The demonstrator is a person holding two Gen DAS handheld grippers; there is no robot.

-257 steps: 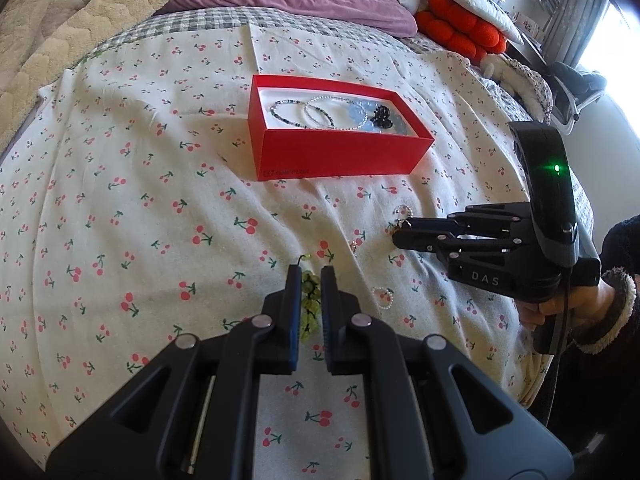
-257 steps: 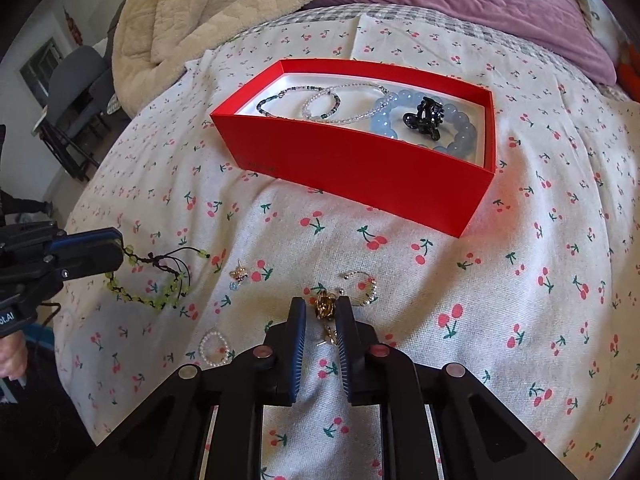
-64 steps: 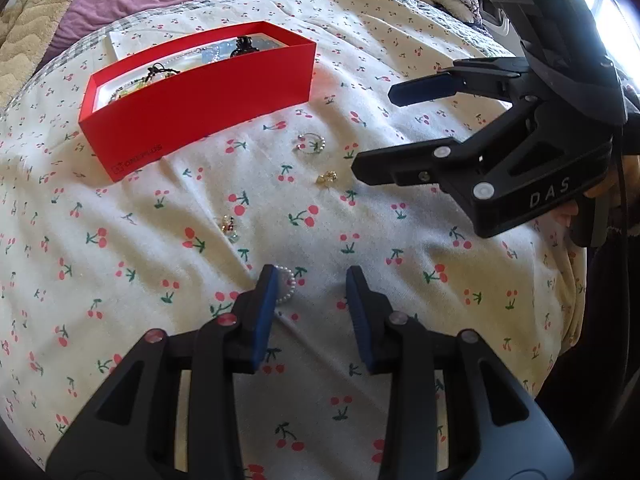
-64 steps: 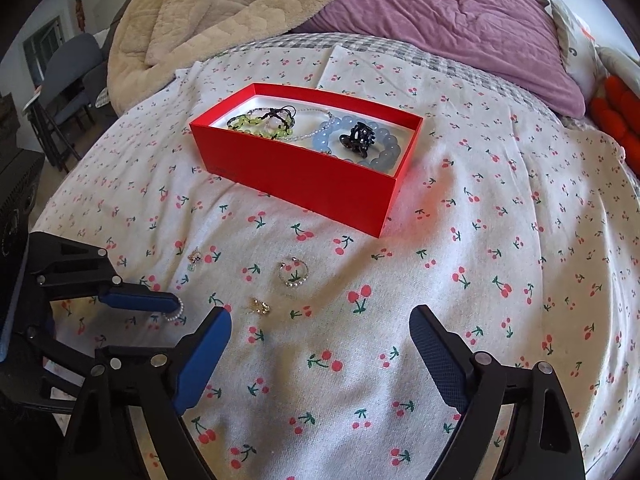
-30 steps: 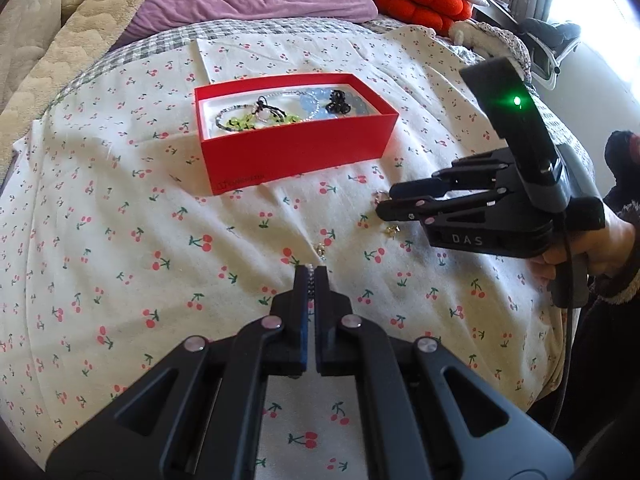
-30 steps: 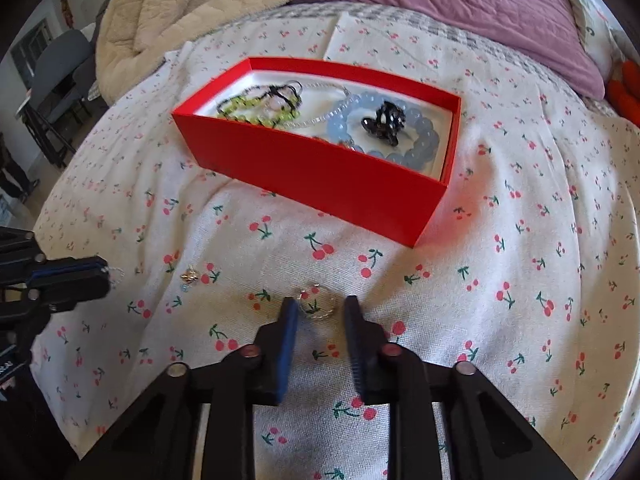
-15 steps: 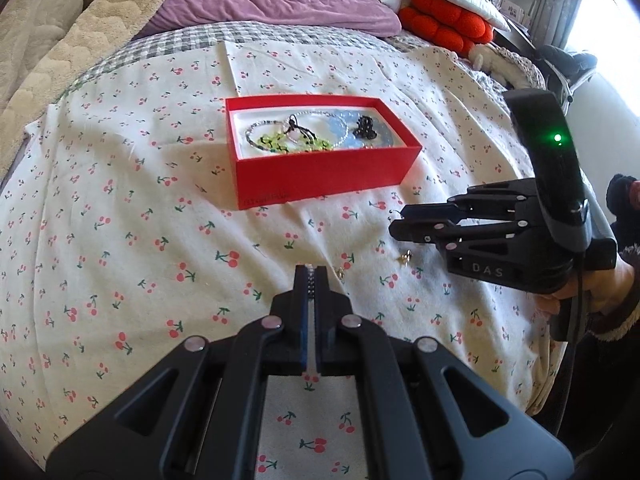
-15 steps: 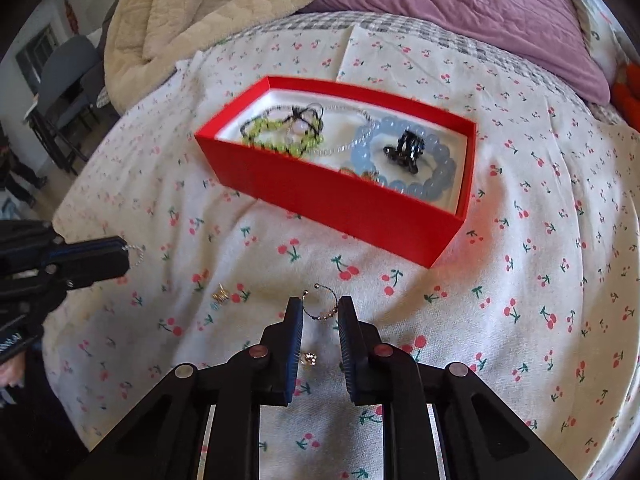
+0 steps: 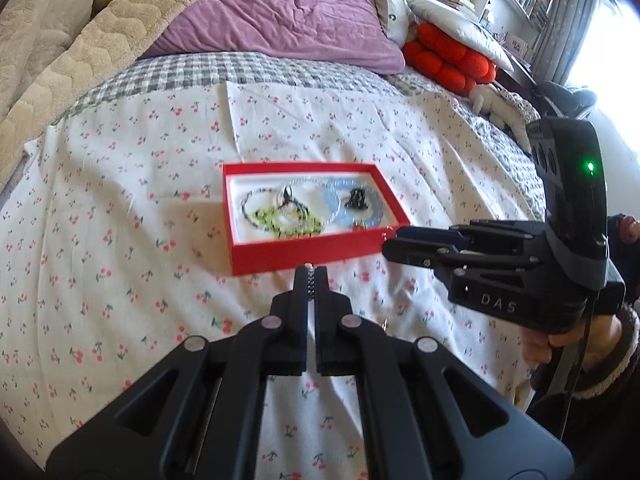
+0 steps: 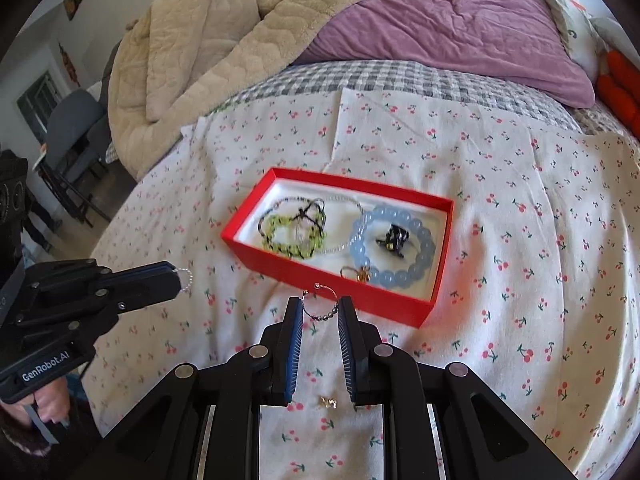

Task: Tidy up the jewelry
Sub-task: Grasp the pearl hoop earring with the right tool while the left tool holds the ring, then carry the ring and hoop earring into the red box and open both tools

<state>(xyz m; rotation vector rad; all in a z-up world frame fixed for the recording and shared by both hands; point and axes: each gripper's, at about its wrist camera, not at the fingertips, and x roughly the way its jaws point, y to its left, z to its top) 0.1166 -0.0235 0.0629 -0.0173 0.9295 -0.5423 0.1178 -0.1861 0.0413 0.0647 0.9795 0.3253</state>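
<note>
A red box (image 10: 280, 269) sits on the cherry-print bedspread, holding a green bead bracelet (image 10: 294, 237), a blue bead bracelet (image 10: 416, 270), a black clip (image 10: 394, 238) and a small gold piece (image 10: 362, 275). My right gripper (image 10: 320, 306) hangs just short of the box's near wall, shut on a thin wire hoop with dark beads (image 10: 320, 312). My left gripper (image 9: 309, 276) is shut on a small pearl ring (image 9: 308, 285). In the right wrist view that pearl ring (image 10: 185, 278) pokes out of the left gripper (image 10: 174, 276), to the left of the box.
A small gold earring (image 10: 327, 401) lies on the bedspread under the right gripper. A purple pillow (image 10: 460, 28) and a beige quilt (image 10: 200, 48) lie beyond the box. Red cushions (image 9: 448, 60) are at the far right. A grey chair (image 10: 76, 128) stands off the bed's left edge.
The right jaws closed on the wire hoop and lifted it off the bedspread. Both grippers have risen and moved toward the box with their pieces.
</note>
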